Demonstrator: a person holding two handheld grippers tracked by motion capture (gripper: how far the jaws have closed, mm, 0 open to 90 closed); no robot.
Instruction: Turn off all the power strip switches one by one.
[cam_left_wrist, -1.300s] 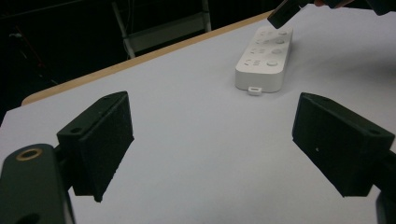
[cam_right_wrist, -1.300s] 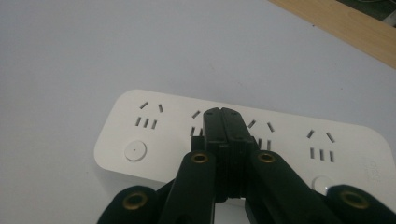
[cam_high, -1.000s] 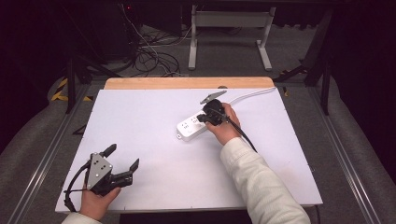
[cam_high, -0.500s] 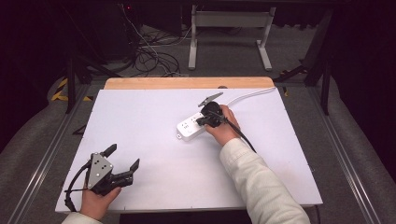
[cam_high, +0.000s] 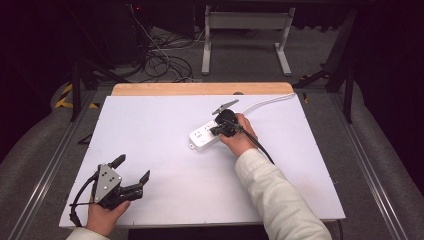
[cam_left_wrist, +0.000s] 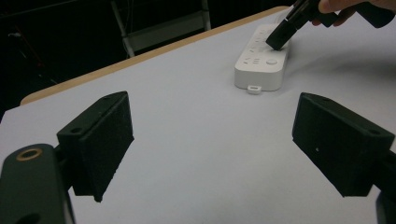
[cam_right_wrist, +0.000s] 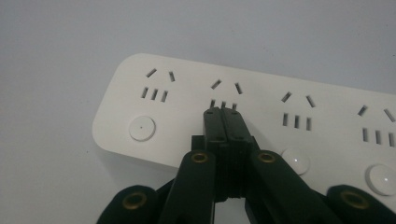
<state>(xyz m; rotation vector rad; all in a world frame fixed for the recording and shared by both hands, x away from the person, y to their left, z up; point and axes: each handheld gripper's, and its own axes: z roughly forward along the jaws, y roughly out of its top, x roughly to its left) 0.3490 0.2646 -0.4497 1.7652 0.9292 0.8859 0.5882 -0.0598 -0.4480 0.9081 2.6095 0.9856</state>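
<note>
I have a white table (cam_high: 165, 150) in front of me, with a white power strip (cam_high: 206, 138) lying right of the middle, its cable (cam_high: 270, 101) running off toward the far right corner. My left gripper (cam_high: 131, 176) rests at the near left, well apart from the strip, jaws spread wide with nothing between them. My right gripper (cam_high: 215, 131) is down on the strip with its jaws pressed together, holding nothing; in the right gripper view the joined tips (cam_right_wrist: 223, 113) sit just below the second socket (cam_right_wrist: 225, 93) from the end, between the first round button (cam_right_wrist: 142, 128) and the next one (cam_right_wrist: 295, 160). I judge the step to be pressing a switch, and the tips look off both buttons. I'd slide them squarely over the chosen button, keep the jaws closed, and push straight down gently so the strip does not skid or tip.
</note>
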